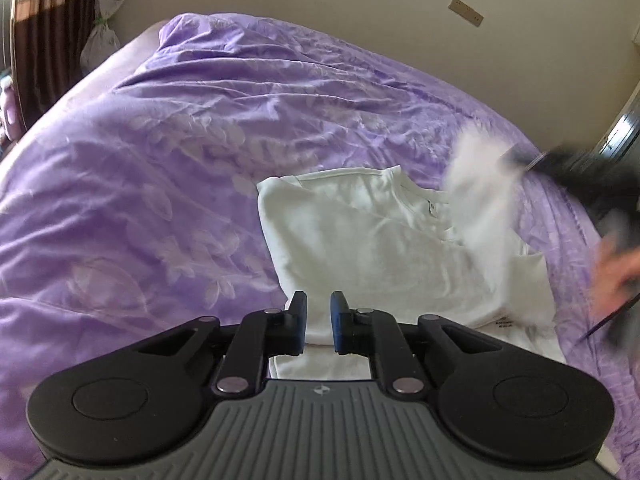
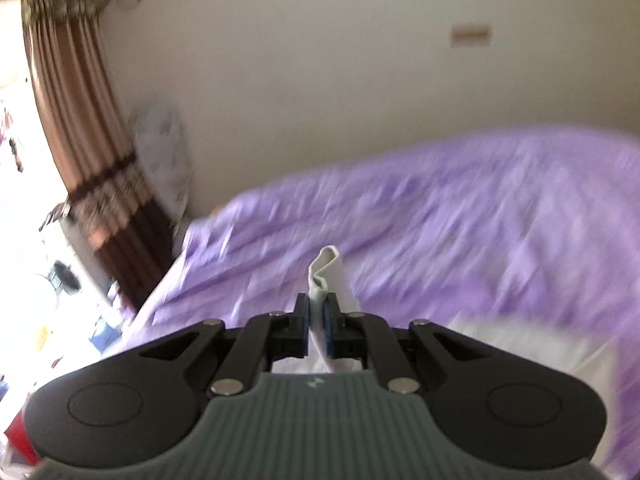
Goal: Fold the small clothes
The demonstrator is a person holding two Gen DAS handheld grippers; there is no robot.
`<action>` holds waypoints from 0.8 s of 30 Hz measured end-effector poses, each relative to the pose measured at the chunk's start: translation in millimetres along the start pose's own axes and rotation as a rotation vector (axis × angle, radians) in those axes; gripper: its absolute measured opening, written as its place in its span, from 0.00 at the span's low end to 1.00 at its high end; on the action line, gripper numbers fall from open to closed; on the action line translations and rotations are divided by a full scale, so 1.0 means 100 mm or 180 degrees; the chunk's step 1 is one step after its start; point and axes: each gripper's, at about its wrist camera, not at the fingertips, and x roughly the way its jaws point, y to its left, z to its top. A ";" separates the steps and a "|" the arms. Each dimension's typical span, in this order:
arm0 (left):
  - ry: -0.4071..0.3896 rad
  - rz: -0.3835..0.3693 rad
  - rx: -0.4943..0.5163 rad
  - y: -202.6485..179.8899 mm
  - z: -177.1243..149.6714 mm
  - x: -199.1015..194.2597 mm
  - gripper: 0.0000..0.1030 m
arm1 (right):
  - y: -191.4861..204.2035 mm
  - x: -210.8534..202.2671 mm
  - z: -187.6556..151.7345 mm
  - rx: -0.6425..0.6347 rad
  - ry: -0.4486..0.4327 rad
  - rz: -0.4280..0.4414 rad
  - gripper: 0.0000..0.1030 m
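One white shirt (image 1: 372,248) in front of you, lying on the purple bedspread (image 1: 160,168), partly folded; its collar end faces away toward the wall, its hem end runs back under your left gripper, so the long axis goes near to far. One sleeve or side of it is lifted off the bed at the right, blurred in the left wrist view. Your right gripper (image 2: 317,322) is clamped on that raised part: a fold of white cloth (image 2: 326,276) sticks up between the blue pads (image 2: 329,330), which press it from both sides. In the left view the same gripper shows only as a dark smear (image 1: 560,168) above the shirt's right edge, with your right hand (image 1: 616,280) blurred beside it. Your left gripper (image 1: 319,322) hovers over the near hem, jaws parted by a narrow gap, nothing between them; whether the tips touch the fabric you cannot tell. Beyond the bed: one plain wall (image 1: 320,8), one brown curtain (image 2: 80,120) at the left.
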 end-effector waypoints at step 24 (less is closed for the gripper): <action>0.0166 -0.0533 -0.0306 -0.07 0.22 1.35 0.44 | -0.19 0.40 -1.28 -0.0409 0.0951 0.0079 0.40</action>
